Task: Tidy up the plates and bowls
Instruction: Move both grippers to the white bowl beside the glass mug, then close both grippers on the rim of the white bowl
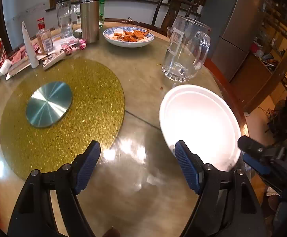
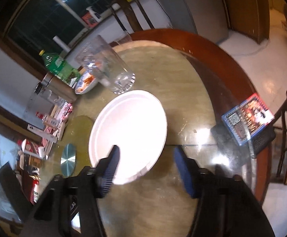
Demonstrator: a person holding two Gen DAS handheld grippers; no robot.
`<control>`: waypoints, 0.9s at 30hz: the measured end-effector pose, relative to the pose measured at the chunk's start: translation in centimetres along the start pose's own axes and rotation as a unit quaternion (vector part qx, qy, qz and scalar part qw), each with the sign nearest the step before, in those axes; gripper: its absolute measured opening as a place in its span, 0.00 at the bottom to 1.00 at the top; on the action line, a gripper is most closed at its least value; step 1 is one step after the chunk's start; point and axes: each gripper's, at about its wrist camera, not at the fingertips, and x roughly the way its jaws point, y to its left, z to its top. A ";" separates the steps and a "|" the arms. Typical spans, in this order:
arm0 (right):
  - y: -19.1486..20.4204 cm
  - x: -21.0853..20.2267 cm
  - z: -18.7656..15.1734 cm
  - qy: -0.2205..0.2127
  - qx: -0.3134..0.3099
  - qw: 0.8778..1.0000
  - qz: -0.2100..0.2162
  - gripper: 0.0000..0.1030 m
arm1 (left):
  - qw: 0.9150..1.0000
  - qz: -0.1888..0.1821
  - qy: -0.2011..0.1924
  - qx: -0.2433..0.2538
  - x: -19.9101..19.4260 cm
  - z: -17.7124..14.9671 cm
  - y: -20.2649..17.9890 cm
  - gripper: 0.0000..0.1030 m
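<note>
A white plate point(image 1: 199, 124) point(image 2: 129, 132) lies flat on the glass-topped round table, near its right edge. My left gripper point(image 1: 137, 148) hovers over bare glass just left of the plate, open and holding nothing; its right fingertip overlaps the plate's near-left rim in the picture. My right gripper point(image 2: 147, 154) straddles the plate's near rim, left finger over the plate, right finger beside it, jaws apart with no pad pressing on it. Part of it shows at the right of the left wrist view point(image 1: 255, 154). A blue-and-white dish of fried food point(image 1: 128, 36) point(image 2: 85, 83) stands farther back.
A large glass pitcher point(image 1: 186, 51) point(image 2: 106, 65) stands just behind the plate. A gold mat point(image 1: 96, 90) with a metal disc point(image 1: 48, 104) lies to the left. Bottles, a steel flask point(image 1: 89, 17) and packets crowd the back left. A blue box point(image 2: 246, 118) sits at the table's right rim.
</note>
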 end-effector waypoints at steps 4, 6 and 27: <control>-0.2 1.5 0.2 0.006 0.004 1.000 -0.013 0.46 | 1.000 0.010 -0.001 0.001 1.0 0.7 -0.6 0.76; -0.3 1.7 0.2 0.006 0.004 1.000 -0.014 0.44 | 1.000 0.010 0.001 0.010 1.5 0.6 -0.7 0.76; 2.3 1.7 -5.1 0.028 -0.027 0.999 0.015 0.06 | 0.997 0.039 0.007 0.065 0.3 -2.7 0.2 0.21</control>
